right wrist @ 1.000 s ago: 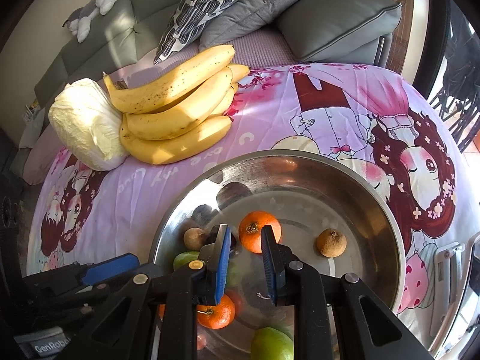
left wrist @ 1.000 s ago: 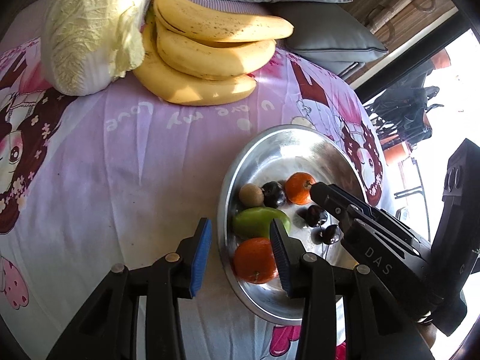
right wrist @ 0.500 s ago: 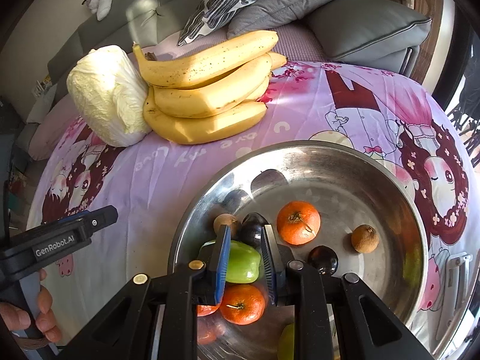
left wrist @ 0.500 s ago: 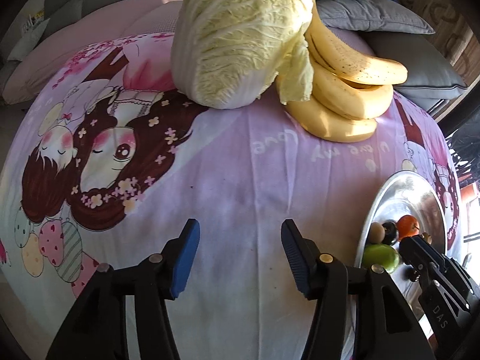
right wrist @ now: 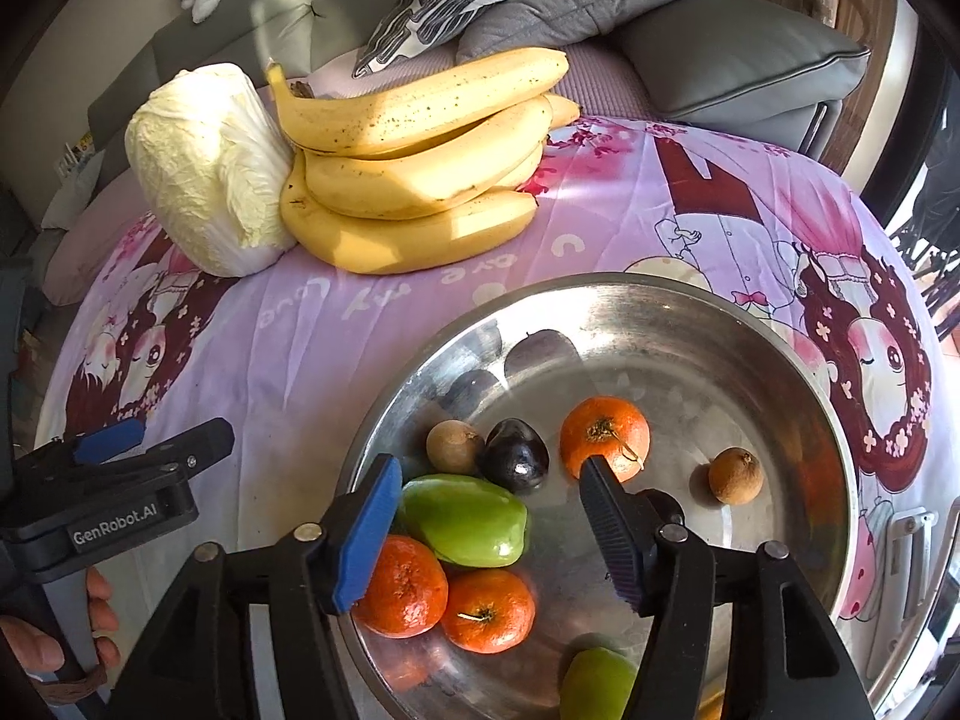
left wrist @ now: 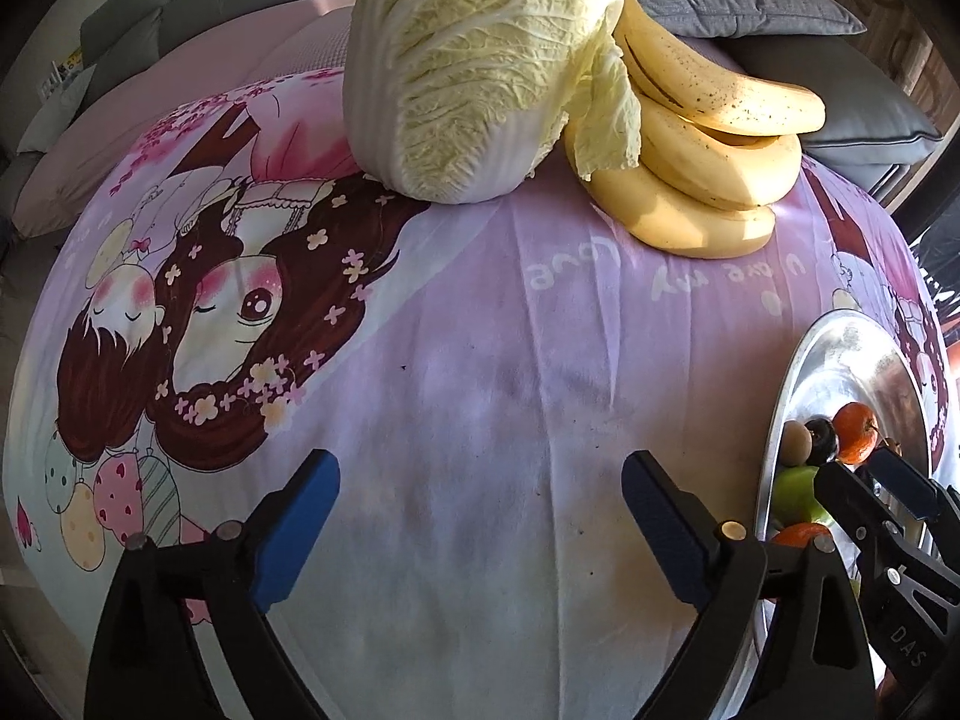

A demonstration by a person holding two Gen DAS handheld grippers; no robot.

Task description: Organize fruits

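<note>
Round table under a lilac cartoon-print cloth (left wrist: pixel 480 408), carrying at its far edge a pale napa cabbage (left wrist: pixel 480 60) and, touching it, a bunch of ripe yellow bananas (right wrist: pixel 414 162). Near the right edge stood a wide, shallow stainless-steel basin (right wrist: pixel 690 348) that held the sorted fruit: a glossy green mango (right wrist: pixel 465 519) near its middle, three orange mandarins, the farthest (right wrist: pixel 606 435) set apart from the other two, a dark purple plum (right wrist: pixel 516 456), and two small brown longans, one (right wrist: pixel 735 475) lying alone toward the right wall.

The right gripper (right wrist: pixel 486 504) hung over the basin, its jaws just opened and standing apart astride the mango without pressing it; by judgement, a release step. The left gripper (left wrist: pixel 480 498) pointed at bare cloth, jaws likewise just opened wide, nothing between them.

The bananas were not yet in the basin. Fetching them probably called for a wide, gentle grip across the bunch.
</note>
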